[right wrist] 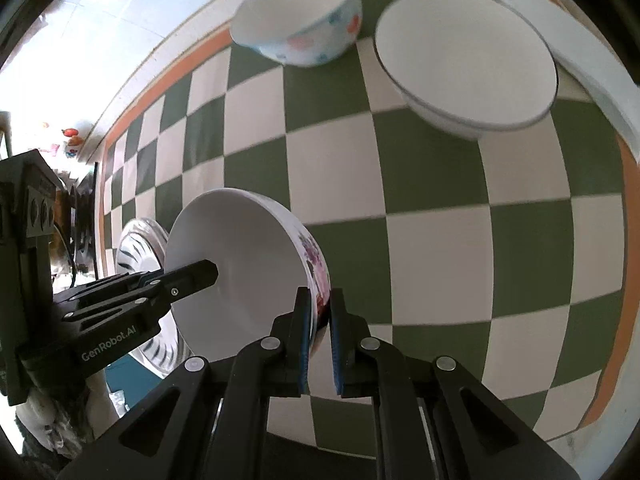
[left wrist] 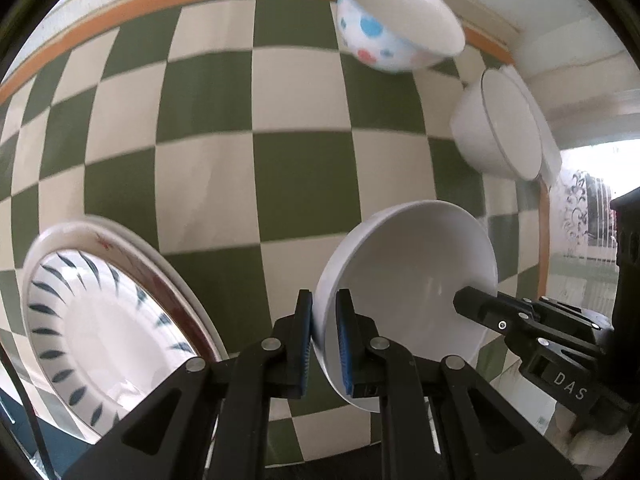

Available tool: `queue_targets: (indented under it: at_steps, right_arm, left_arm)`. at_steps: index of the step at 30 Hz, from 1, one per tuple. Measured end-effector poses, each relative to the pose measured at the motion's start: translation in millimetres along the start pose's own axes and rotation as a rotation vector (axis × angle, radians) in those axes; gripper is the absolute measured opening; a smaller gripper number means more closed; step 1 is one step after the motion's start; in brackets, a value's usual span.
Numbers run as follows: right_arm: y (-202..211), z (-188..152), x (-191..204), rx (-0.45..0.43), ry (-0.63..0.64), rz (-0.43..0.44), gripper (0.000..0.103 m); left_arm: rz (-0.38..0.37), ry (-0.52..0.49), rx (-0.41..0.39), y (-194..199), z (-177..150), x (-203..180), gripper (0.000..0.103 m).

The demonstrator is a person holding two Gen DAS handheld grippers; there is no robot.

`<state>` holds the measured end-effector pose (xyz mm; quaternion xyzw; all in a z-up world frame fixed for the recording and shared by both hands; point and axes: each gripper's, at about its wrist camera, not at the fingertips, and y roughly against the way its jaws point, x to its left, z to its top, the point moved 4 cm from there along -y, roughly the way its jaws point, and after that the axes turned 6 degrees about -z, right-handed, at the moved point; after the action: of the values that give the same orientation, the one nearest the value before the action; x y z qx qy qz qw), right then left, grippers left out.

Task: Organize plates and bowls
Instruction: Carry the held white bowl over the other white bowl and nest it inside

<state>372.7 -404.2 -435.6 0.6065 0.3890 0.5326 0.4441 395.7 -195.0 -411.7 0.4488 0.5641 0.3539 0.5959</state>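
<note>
Both grippers hold one white bowl [left wrist: 408,276] with a flower print on its outside [right wrist: 316,260], lifted and tilted above the checked cloth. My left gripper [left wrist: 325,344] is shut on its left rim, one blue pad inside and one outside. My right gripper [right wrist: 320,336] is shut on the opposite rim. Each gripper shows in the other's view, reaching into the bowl: the right gripper [left wrist: 476,310] and the left gripper [right wrist: 200,274]. A stack of plates [left wrist: 100,320], topped by one with blue leaf strokes, lies at the lower left and shows behind the bowl [right wrist: 138,240].
A white bowl with blue and pink dots [left wrist: 396,20] [right wrist: 300,16] and a larger white bowl with a dark rim line [left wrist: 500,132] [right wrist: 464,60] stand at the far side. The green and cream checked cloth [left wrist: 248,168] has an orange border [right wrist: 628,208] at the table's edge.
</note>
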Motion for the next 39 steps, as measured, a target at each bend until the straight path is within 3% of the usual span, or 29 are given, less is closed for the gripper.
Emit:
queue_targets:
  at_steps: [18, 21, 25, 26, 28, 30, 34, 39]
  right_arm:
    - [-18, -14, -7, 0.064, -0.006, -0.017, 0.013]
    - [-8, -14, -10, 0.06, -0.026, 0.007, 0.013]
    - [28, -9, -21, 0.01, -0.067, 0.058, 0.014]
    - [37, -6, -24, -0.006, -0.079, 0.068, 0.018]
    - [58, 2, -37, -0.056, -0.119, 0.088, 0.03]
    - [72, 15, -49, -0.101, -0.146, 0.088, 0.042]
    - [82, 47, -84, -0.165, -0.217, 0.041, 0.042]
    - [71, 82, -118, -0.166, -0.283, -0.002, 0.042]
  left_arm:
    - [0.033, 0.001, 0.061, -29, -10, -11, 0.01]
    - [0.05, 0.01, 0.046, -14, -11, -11, 0.011]
    - [0.07, -0.021, -0.04, 27, -7, -26, 0.012]
    - [0.07, -0.033, -0.062, 36, -2, -33, 0.014]
    - [0.059, -0.044, -0.103, 49, 11, -46, 0.029]
    - [0.045, -0.063, -0.126, 52, 31, -61, 0.035]
    - [0.0, -0.08, -0.114, 38, 74, -85, 0.035]
    - [-0.011, -0.107, -0.058, -1, 121, -110, 0.035]
